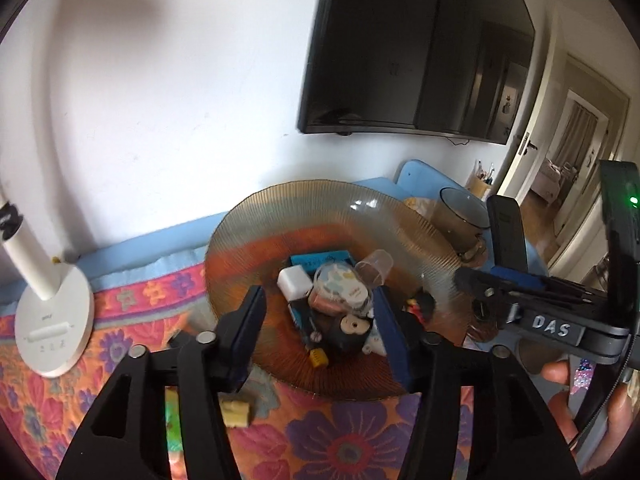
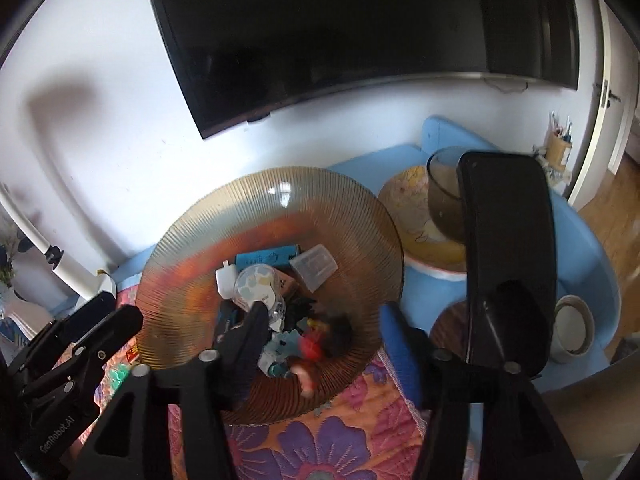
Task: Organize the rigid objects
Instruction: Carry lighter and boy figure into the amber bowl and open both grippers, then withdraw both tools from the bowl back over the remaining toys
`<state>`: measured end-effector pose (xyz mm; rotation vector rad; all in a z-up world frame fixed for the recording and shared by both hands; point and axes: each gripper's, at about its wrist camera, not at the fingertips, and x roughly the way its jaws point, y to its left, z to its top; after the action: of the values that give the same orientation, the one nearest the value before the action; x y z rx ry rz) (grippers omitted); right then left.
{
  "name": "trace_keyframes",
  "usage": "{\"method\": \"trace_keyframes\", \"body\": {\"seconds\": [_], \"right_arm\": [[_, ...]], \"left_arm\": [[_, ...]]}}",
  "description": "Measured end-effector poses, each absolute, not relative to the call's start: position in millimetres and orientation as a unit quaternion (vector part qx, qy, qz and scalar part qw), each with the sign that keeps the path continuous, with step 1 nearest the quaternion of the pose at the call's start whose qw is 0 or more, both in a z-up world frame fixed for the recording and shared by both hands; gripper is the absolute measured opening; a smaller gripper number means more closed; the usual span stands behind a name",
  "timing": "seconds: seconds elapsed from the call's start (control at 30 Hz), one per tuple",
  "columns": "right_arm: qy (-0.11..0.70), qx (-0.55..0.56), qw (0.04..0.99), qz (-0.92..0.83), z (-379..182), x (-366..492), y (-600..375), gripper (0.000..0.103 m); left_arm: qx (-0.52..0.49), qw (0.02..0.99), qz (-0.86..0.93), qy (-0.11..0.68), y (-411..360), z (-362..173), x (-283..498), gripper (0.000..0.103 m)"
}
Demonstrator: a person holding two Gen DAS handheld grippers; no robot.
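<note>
A ribbed amber glass plate [image 1: 280, 216] [image 2: 240, 208] lies on the floral cloth and holds a pile of small things: a white charger cube [image 1: 294, 280] [image 2: 225, 278], a blue box [image 1: 320, 259] [image 2: 266, 258], a round patterned tin [image 1: 340, 286] [image 2: 256, 284], a clear plastic cup [image 1: 374, 270] [image 2: 314, 266] and dark toy figures [image 1: 348, 332] [image 2: 320, 340]. My left gripper [image 1: 320, 328] is open and empty, over the plate's near side. My right gripper [image 2: 324, 328] is open and empty, over the pile. The right gripper also shows at the right of the left wrist view [image 1: 560, 320].
A white lamp base [image 1: 52, 320] stands at the left. A small yellow piece [image 1: 238, 414] lies on the cloth in front of the plate. A smoky glass cup [image 2: 444, 196], a yellow patterned bowl [image 2: 416, 216] and a white roll [image 2: 572, 328] sit at the right. A black TV [image 1: 416, 48] hangs above.
</note>
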<state>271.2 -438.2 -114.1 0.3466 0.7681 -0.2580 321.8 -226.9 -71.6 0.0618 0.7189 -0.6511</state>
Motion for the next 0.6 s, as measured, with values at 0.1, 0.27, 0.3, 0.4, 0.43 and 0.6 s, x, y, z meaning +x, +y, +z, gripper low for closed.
{"method": "trace_keyframes", "body": {"seconds": [0.1,0.27,0.3,0.4,0.43,0.6], "right_arm": [[0.368,0.162,0.908,-0.118,-108.0,263.4,-429.6,0.058],[0.363,0.158,0.914,-0.095,-95.4,246.7,-405.6,0.059],[0.361,0.156,0.915,-0.089,-92.8,243.4,-399.5,0.059],[0.353,0.143,0.922,-0.071,-82.4,230.6,-375.8,0.061],[0.351,0.137,0.924,-0.065,-79.8,226.7,-366.9,0.062],[0.352,0.108,0.929,-0.032,-76.1,210.2,-318.2,0.063]], "left_arm": [[0.020,0.890,-0.304,0.339,-207.8,-67.1,314.7,0.064],[0.009,0.893,-0.293,0.341,-165.8,-56.3,298.0,0.064],[0.007,0.897,-0.287,0.337,-154.0,-52.3,291.1,0.064],[-0.006,0.905,-0.273,0.326,-127.3,-44.0,275.1,0.076],[-0.015,0.909,-0.268,0.321,-115.9,-41.9,268.0,0.082],[-0.037,0.913,-0.259,0.314,-70.4,-44.6,240.7,0.082]]}}
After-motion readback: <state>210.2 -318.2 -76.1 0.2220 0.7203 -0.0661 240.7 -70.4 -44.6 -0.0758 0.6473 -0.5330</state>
